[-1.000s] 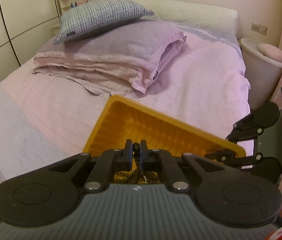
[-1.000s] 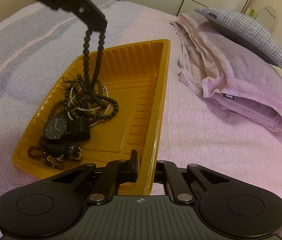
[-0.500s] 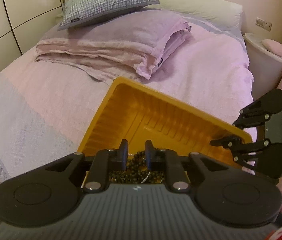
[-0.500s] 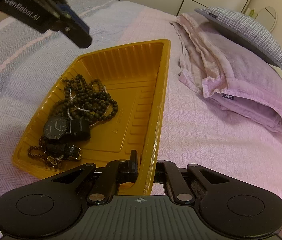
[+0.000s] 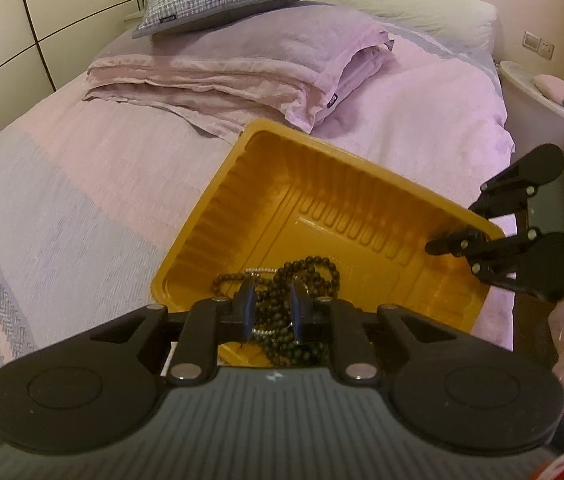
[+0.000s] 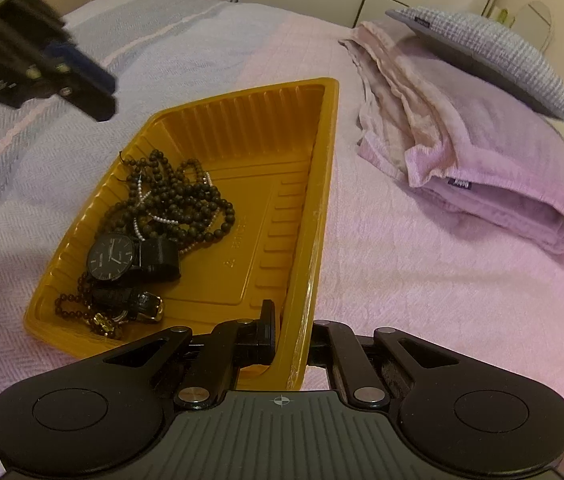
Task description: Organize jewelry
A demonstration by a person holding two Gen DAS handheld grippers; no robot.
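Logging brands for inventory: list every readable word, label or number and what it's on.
"Robot.AI", blurred, start cut off: side of the left gripper, whose jaws have just been opening, nothing between them.
Watch dial: print too small to read.
Pillow tag: white lettering, too small to read.
Tray floor embossing: unreadable.

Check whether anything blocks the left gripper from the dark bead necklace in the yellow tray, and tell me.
Nothing visible does. The left gripper, jaws slightly apart and empty, hangs over the dark bead necklace, which lies on top of the pile in the yellow tray. The watch lies beside it, and the right gripper clamps the tray's far wall.
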